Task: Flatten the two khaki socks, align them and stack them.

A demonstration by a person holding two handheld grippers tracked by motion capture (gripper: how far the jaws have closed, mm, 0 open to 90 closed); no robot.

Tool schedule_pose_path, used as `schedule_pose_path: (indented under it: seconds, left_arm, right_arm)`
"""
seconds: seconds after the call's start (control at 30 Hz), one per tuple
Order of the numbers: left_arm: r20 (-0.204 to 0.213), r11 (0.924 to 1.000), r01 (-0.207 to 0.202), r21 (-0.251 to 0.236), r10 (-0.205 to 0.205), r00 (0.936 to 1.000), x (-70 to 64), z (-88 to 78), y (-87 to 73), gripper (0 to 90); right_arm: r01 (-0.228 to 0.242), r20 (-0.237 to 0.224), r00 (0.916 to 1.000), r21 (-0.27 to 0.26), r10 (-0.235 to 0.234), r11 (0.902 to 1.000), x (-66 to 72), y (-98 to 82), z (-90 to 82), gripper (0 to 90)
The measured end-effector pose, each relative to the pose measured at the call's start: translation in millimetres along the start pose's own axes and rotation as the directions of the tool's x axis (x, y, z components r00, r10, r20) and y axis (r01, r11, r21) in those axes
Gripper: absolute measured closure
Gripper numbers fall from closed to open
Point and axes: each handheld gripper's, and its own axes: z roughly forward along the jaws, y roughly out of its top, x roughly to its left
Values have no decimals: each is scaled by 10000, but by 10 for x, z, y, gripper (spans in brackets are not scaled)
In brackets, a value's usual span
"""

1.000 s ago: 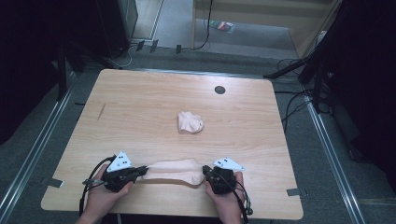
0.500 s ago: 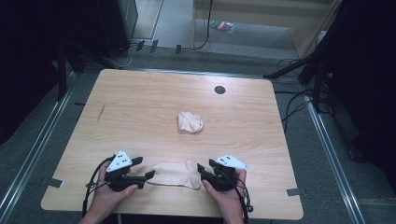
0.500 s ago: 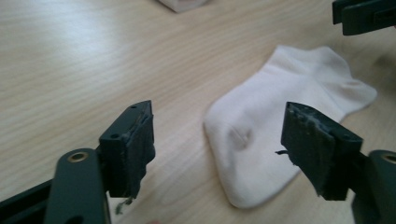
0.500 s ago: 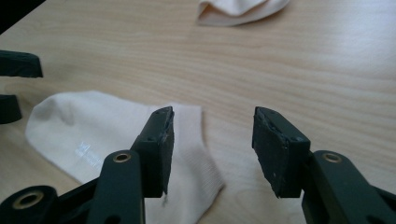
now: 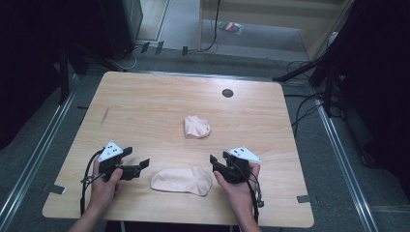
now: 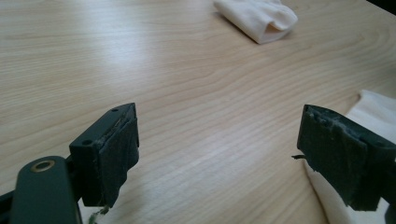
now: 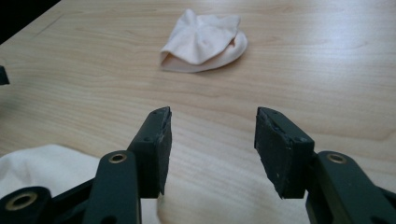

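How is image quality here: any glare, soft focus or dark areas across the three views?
High view: table evenly lit, surroundings nearly black, picture a bit soft. Left gripper view: pale glare streak on the wood, far folded sock slightly soft. Right gripper view: jaws sharp, near sock blurred at the lower left corner.

Left tool and right tool, each hand-held, have just opened, jaws apart, empty.
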Motion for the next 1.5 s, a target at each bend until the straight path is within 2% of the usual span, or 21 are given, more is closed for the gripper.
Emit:
schedule_pose_path:
  seconds: [0.17, 0.27, 0.4, 0.43, 0.47, 0.53, 0.63, 0.7, 0.73, 0.77, 0.83, 0.97, 1.0, 1.07, 1.13, 1.3, 1.37, 1.4, 1.43, 1.5]
  left_arm:
    - [-281, 9994, 79, -331, -89, 9996, 31, -18, -5, 138]
    - [-324, 9996, 144, -247, -152, 9994, 30, 12, -22, 139]
    - [-470, 9999, 63, -161, -70, 9989, 9, 32, -32, 140]
    - [-549, 9998, 8, -220, -20, 9985, -1, 33, -37, 140]
    - [-556, 9997, -84, -218, 72, 9984, -7, 34, -40, 142]
    - [-547, 9997, -111, -199, 100, 9985, -8, 37, -41, 142]
    - [-580, 9998, -77, -173, 67, 9983, -12, 43, -43, 143]
    - [-568, 9999, -72, -150, 63, 9984, -10, 43, -44, 143]
    - [-569, 9999, -47, -125, 40, 9984, -9, 47, -44, 143]
    - [-569, 9999, -47, -125, 40, 9984, -9, 47, -44, 144]
    - [-563, 9999, -34, -108, 28, 9984, -8, 48, -43, 144]
    - [-555, 9999, -18, -104, 12, 9985, -6, 50, -43, 145]
    - [-552, 10000, 7, -92, -12, 9985, -5, 50, -43, 145]
    - [-587, 10000, 63, -56, -66, 9983, 5, 53, -40, 145]
    - [-619, 9999, 117, -71, -121, 9980, 15, 54, -38, 145]
    - [-603, 9999, 132, -95, -137, 9981, 17, 55, -38, 145]
    - [-603, 9999, 142, -99, -147, 9981, 17, 55, -38, 145]
    - [-611, 9998, 140, -106, -146, 9980, 20, 56, -38, 145]
    - [-611, 9998, 140, -106, -146, 9980, 20, 56, -38, 145]
    - [-590, 9998, 198, -89, -203, 9980, 23, 54, -37, 145]
  right_arm:
    - [-35, 215, 9998, -85, 37, 10000, -58, 179, 103, 463]
    - [-44, 306, 9995, -90, 47, 10000, -87, 279, 201, 463]
    - [24, 354, 9994, -52, -22, 10000, -129, 428, 388, 497]
    - [24, 354, 9994, -52, -22, 10000, -129, 428, 388, 497]
    - [-86, 436, 9990, 67, 83, 9999, -159, 493, 473, 529]
    - [-142, 447, 9989, 54, 140, 9999, -178, 522, 515, 545]
    - [-579, 476, 9972, 158, 571, 9982, -224, 640, 681, 589]
    - [-597, 472, 9972, 232, 585, 9979, -233, 670, 727, 590]
    - [-675, 448, 9968, 344, 660, 9971, -236, 732, 823, 595]
    - [-675, 448, 9968, 344, 660, 9971, -236, 732, 823, 595]
    - [-698, 443, 9967, 537, 674, 9961, -240, 799, 954, 601]
    - [-753, 506, 9961, 738, 717, 9944, -258, 838, 1083, 612]
    - [-967, 402, 9948, 792, 938, 9922, -273, 855, 1160, 638]
    - [-1037, 359, 9942, 840, 1010, 9911, -280, 864, 1198, 647]
    - [-1486, 274, 9888, 931, 1467, 9845, -275, 887, 1287, 652]
    - [-1770, 262, 9842, 1104, 1752, 9780, -253, 878, 1408, 629]
    - [-1733, 329, 9848, 1269, 1705, 9767, -228, 868, 1454, 668]
    - [-1447, 472, 9890, 1200, 1400, 9822, -179, 858, 1463, 738]
    - [-1447, 472, 9890, 1200, 1400, 9822, -179, 858, 1463, 738]
    - [-824, 433, 9960, 948, 786, 9921, -123, 861, 1439, 844]
